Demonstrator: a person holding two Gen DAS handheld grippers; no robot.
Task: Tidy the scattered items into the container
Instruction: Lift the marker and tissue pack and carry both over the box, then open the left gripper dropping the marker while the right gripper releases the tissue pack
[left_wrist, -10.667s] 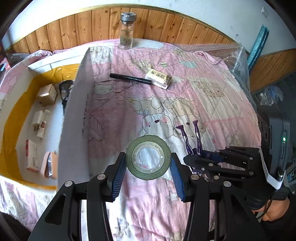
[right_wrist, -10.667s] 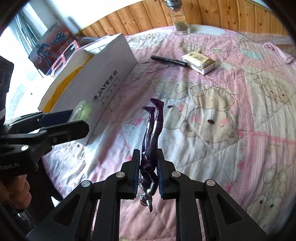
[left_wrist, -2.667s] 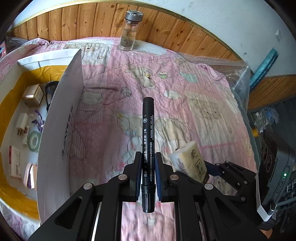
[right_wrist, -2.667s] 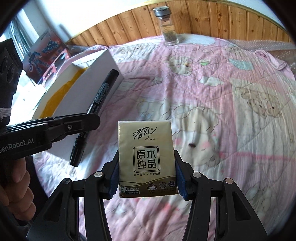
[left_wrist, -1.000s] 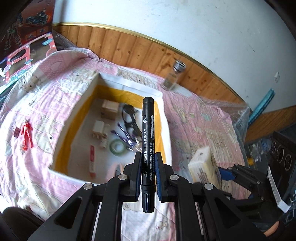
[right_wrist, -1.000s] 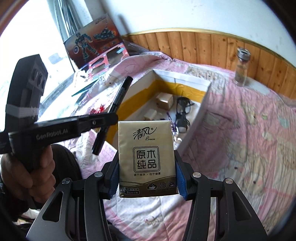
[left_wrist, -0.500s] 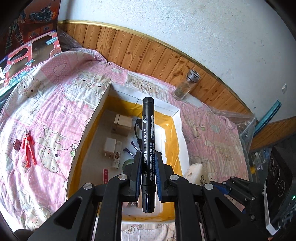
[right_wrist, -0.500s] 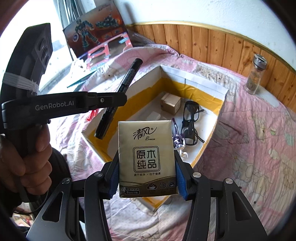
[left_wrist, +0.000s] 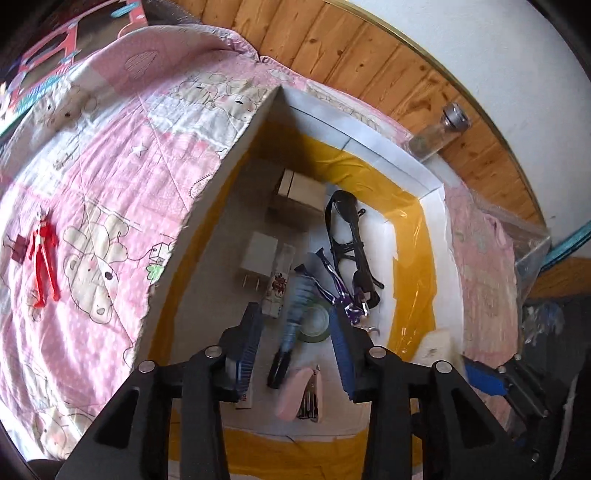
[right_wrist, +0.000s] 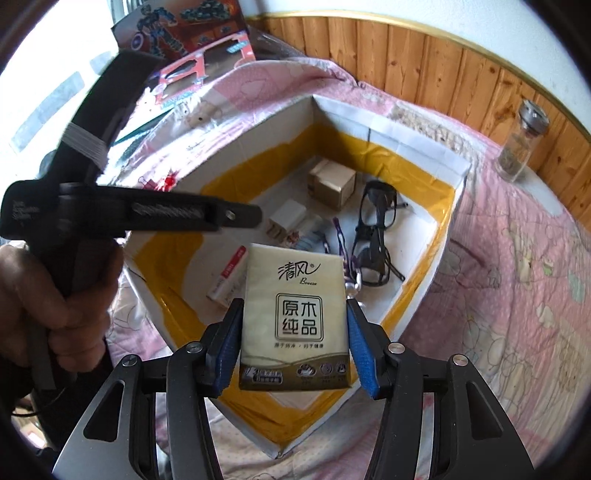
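Two hand-held grippers over the box (right_wrist: 436, 258): left hand-held gripper (left_wrist: 297, 350) spread wide, blurred marker (left_wrist: 291, 325) lengthwise between its jaws; right hand-held gripper (right_wrist: 293, 341) clamping tissue pack (right_wrist: 295, 321) at lower centre.

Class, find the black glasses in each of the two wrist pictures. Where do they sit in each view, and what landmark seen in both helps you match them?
Left wrist view: the black glasses lie inside the box, right of centre, above the open left gripper.
Right wrist view: the glasses lie in the box, just right of centre, above the tissue pack.
Shared landmark: the small cardboard carton in the box, left of the glasses.
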